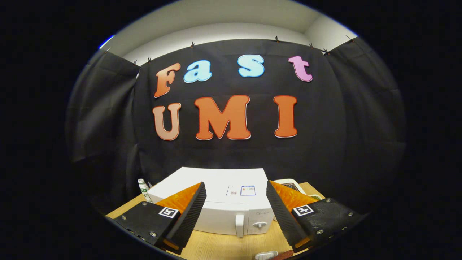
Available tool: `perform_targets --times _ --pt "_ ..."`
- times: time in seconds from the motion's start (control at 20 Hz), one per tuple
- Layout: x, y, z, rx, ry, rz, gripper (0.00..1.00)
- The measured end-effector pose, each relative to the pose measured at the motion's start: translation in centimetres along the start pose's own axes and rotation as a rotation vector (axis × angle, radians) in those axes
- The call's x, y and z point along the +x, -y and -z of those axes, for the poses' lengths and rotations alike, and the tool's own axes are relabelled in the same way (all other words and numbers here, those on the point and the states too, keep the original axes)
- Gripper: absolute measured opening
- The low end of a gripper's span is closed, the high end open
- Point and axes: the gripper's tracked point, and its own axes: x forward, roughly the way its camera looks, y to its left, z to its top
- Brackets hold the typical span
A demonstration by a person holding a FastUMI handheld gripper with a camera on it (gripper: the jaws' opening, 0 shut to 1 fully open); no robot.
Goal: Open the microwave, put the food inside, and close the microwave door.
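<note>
None of the three steps looks done: the boxy white microwave with a smooth glossy shell (220, 202) sits on the pale wooden bench (223, 247) with its door flat and closed, so opening it, loading the food and closing it all seem to lie ahead. The tongs (236, 213) hang spread wide and hold nothing, raised above the bench and aimed at the oven, which shows between the two fingers and just beyond their tips. Each finger (189, 213) has a black ribbed inner face, an orange translucent outer side and a matte black bolted base bearing a small square printed marker. The door carries a white upright bar handle (239, 225), rounded and plastic-looking, with a small round white dial (259, 224) just beside it.

What may be the food sits near the oven: a round-edged white dish or pack with a dark middle (290, 185), partly hidden behind one finger, so I cannot tell what it is. A small white bottle with a green label (144, 189) stands on the oven's other side.
</note>
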Motion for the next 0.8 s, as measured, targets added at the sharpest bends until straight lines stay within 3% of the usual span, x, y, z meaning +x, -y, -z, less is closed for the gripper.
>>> perform_targets --times 0.45,0.8 --pt "3.5 0.0 13.7 0.002 -0.236 0.016 0.9" --pt "6.9 0.4 18.3 -0.008 -0.323 0.053 0.71"
